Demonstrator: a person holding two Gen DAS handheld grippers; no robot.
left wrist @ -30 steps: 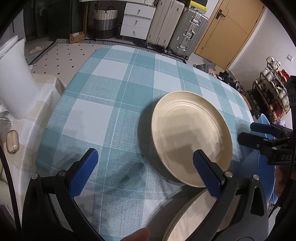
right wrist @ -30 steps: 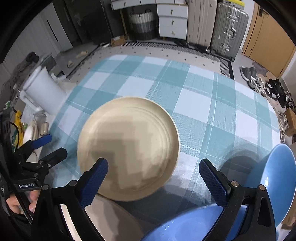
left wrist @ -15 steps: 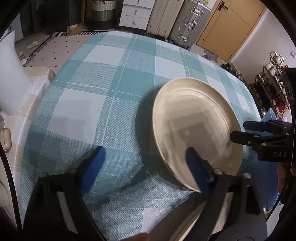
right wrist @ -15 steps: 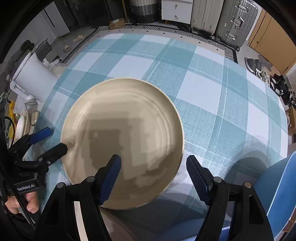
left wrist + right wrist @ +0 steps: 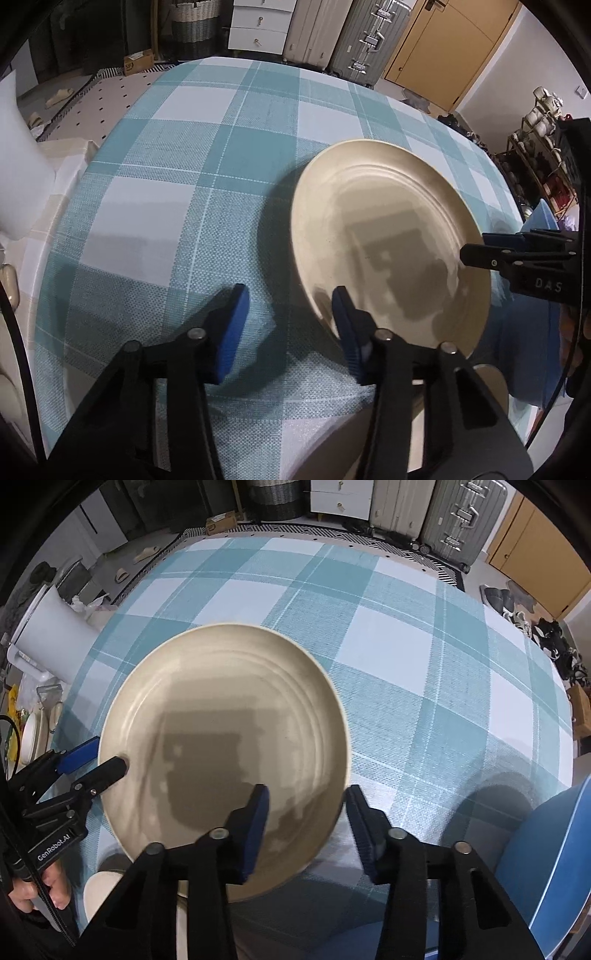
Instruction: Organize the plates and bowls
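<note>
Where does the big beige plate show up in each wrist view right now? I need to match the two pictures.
Left wrist: beige plate sits right of centre, its rim straddled by both open grippers.
Right wrist: same plate fills centre-left.
Shared landmark: the silver suitcase standing beyond the checked tablecloth.

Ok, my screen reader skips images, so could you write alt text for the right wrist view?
A large beige plate sits on a teal checked tablecloth, its rim between the right gripper's partly open blue-padded fingers at its near edge and the left gripper's fingers at its left edge. A blue dish lies at lower right; suitcases stand beyond the table.
</note>
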